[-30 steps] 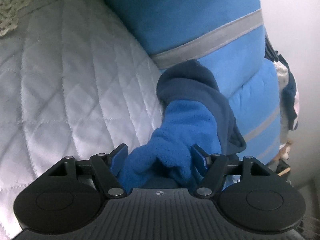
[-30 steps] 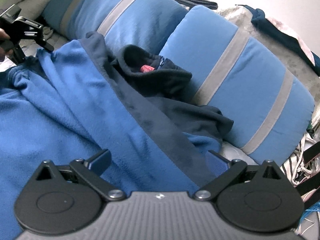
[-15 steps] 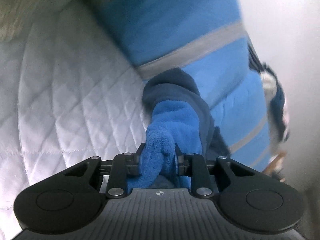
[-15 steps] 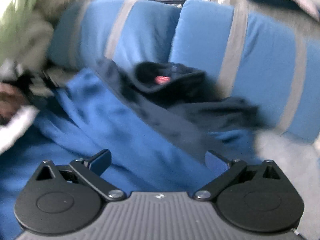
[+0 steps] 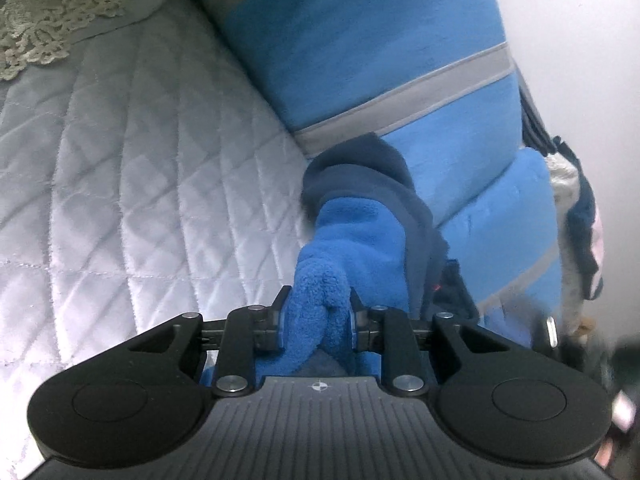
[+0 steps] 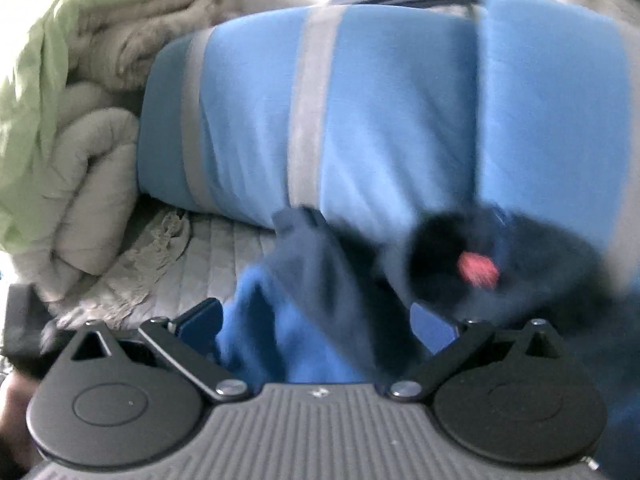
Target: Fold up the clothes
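Observation:
A blue fleece garment [image 5: 352,240] with dark navy trim lies on the quilted bed, against the pillows. My left gripper [image 5: 318,318] is shut on a bunched fold of the blue fleece. In the right wrist view the same fleece [image 6: 280,332] lies between the fingers of my right gripper [image 6: 316,324], which is open wide. Its navy collar [image 6: 460,264] with a red tag [image 6: 478,270] sits just beyond the right finger. The right wrist view is blurred.
Two blue pillows with grey stripes [image 5: 380,60] [image 6: 360,108] lean along the back. A white quilted bedspread [image 5: 120,200] with a lace cloth [image 5: 60,12] lies at left. A beige duvet and green sheet [image 6: 60,120] are piled left. More clothes [image 5: 580,220] hang at right.
My left gripper has closed on the blue fleece. The right gripper has swung left and closer to the pillows, staying open; the fleece is now bunched between its fingers.

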Demonstrator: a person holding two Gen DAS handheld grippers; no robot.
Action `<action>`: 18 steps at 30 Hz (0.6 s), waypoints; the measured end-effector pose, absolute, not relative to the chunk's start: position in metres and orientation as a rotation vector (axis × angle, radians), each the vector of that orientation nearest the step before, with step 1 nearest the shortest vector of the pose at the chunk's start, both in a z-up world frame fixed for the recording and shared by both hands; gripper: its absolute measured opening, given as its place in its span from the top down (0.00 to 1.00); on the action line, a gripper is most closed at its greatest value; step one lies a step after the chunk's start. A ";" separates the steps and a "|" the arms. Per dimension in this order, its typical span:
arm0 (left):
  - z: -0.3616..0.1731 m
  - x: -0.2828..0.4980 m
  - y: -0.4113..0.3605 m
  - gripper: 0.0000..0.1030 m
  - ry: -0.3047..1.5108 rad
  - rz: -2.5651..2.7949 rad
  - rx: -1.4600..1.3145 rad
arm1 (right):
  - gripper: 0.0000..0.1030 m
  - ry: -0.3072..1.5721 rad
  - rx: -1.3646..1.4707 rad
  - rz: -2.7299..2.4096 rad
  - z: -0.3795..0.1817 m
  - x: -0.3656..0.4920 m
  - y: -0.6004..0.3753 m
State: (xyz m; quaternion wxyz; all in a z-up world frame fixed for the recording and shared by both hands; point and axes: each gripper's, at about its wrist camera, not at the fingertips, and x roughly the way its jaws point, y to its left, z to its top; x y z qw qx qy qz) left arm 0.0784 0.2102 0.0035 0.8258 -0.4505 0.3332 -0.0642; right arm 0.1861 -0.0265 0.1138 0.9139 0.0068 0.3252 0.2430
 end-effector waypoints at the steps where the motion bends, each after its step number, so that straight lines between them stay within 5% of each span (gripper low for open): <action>1: 0.004 0.080 0.210 0.76 0.710 -0.138 -0.948 | 0.00 0.666 -0.008 0.499 0.112 0.201 -0.013; 8: 0.012 0.084 0.205 0.76 0.715 -0.163 -0.857 | 0.05 0.666 -0.223 0.494 0.088 0.279 0.083; 9: 0.013 0.084 0.205 0.76 0.713 -0.172 -0.856 | 0.20 0.681 -0.268 0.478 0.081 0.287 0.093; 10: 0.013 0.083 0.206 0.76 0.711 -0.178 -0.858 | 0.69 0.723 -0.290 0.448 0.073 0.298 0.101; 11: 0.011 0.082 0.207 0.77 0.712 -0.174 -0.876 | 0.89 0.776 -0.258 0.413 0.067 0.310 0.102; 18: -0.006 0.072 0.211 0.80 0.707 -0.124 -1.038 | 0.91 0.848 0.158 0.369 0.069 0.350 0.058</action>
